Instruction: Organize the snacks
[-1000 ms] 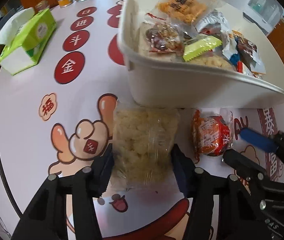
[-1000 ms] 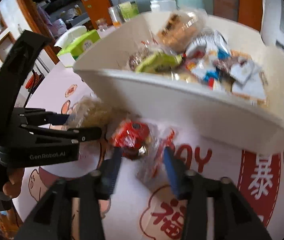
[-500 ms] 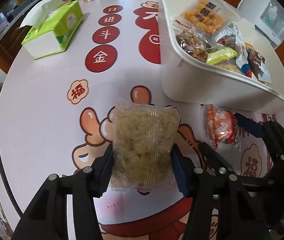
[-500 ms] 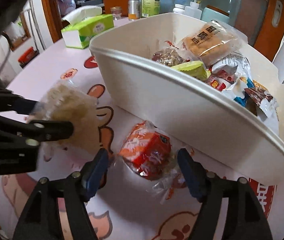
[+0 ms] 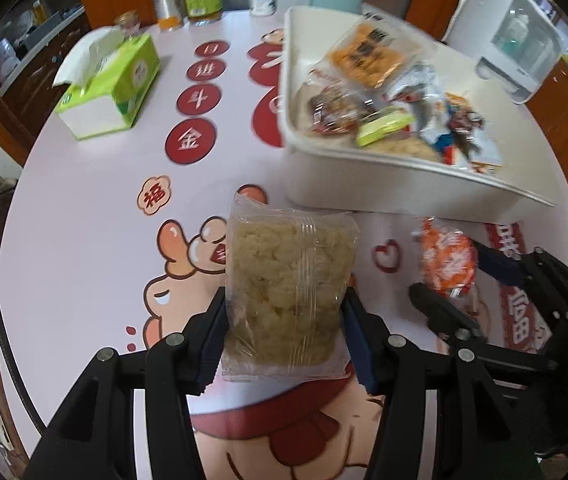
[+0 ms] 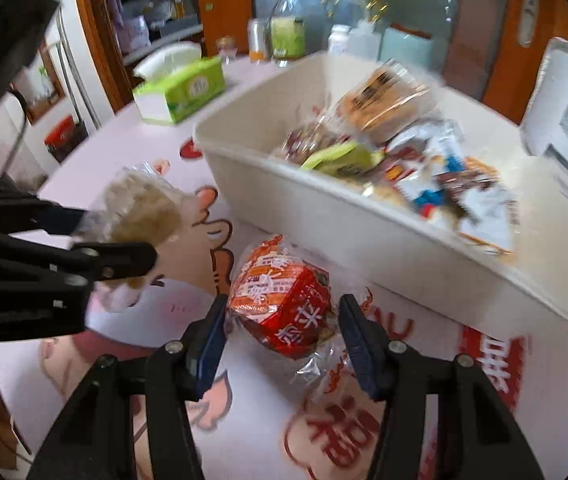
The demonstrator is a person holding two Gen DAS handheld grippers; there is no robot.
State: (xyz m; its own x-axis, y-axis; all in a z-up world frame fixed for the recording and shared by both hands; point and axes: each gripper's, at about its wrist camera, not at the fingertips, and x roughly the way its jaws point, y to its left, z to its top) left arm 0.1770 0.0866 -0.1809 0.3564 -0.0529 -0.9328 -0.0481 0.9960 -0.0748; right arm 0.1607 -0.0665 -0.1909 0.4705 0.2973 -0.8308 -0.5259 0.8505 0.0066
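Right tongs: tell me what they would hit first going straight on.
Likely the red snack packet already between the closing right tongs, then the table under it; depth is uncertain.

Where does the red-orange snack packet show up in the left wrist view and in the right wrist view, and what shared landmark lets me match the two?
Left wrist view: the red-orange snack packet sits right of centre, between the right gripper's closing jaws.
Right wrist view: the packet is at lower centre, just below the bin's near wall.
Shared landmark: the white snack bin, directly beyond the packet in both.
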